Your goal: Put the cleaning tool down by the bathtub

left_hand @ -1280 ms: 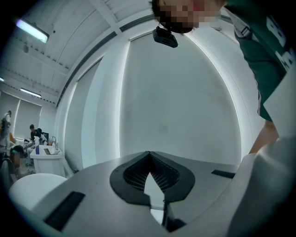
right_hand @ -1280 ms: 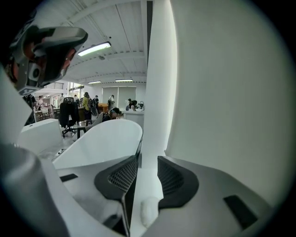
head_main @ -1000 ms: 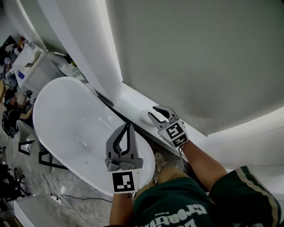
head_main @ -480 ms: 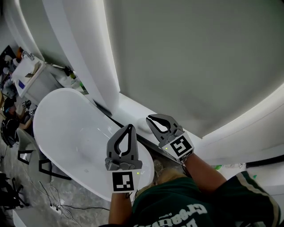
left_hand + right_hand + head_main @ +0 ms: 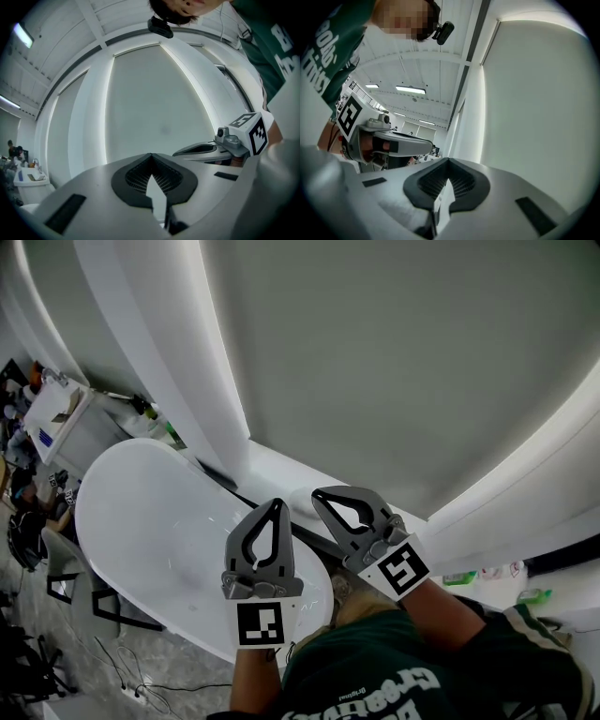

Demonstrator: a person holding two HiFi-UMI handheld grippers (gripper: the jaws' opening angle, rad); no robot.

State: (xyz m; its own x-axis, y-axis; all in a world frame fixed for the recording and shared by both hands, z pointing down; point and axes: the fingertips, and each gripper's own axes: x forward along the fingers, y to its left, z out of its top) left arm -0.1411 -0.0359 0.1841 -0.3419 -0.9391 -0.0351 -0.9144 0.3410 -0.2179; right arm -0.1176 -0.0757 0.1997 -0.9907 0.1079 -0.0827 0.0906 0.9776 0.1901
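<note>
The white bathtub (image 5: 159, 531) lies at the left of the head view, with a white ledge (image 5: 272, 470) along its far side. A small pale rounded object (image 5: 302, 505) rests on that ledge; I cannot tell what it is. My right gripper (image 5: 319, 493) hovers just right of it, its jaws closing to shut with nothing between them. My left gripper (image 5: 275, 505) is held up over the tub's near rim, shut and empty. Each gripper view shows its own jaws (image 5: 151, 155) (image 5: 447, 161) tip to tip against the wall, with the other gripper (image 5: 201, 149) (image 5: 393, 143) alongside.
A grey wall with lit white strips rises behind the ledge. A white cabinet (image 5: 56, 413) and bottles (image 5: 164, 430) stand past the tub's far end. Green bottles (image 5: 487, 575) sit at the right. Cables (image 5: 122, 676) and a black frame (image 5: 75, 592) lie on the floor.
My right gripper's jaws went from open to shut and it drew back from the ledge toward me. The left gripper stayed shut and barely moved.
</note>
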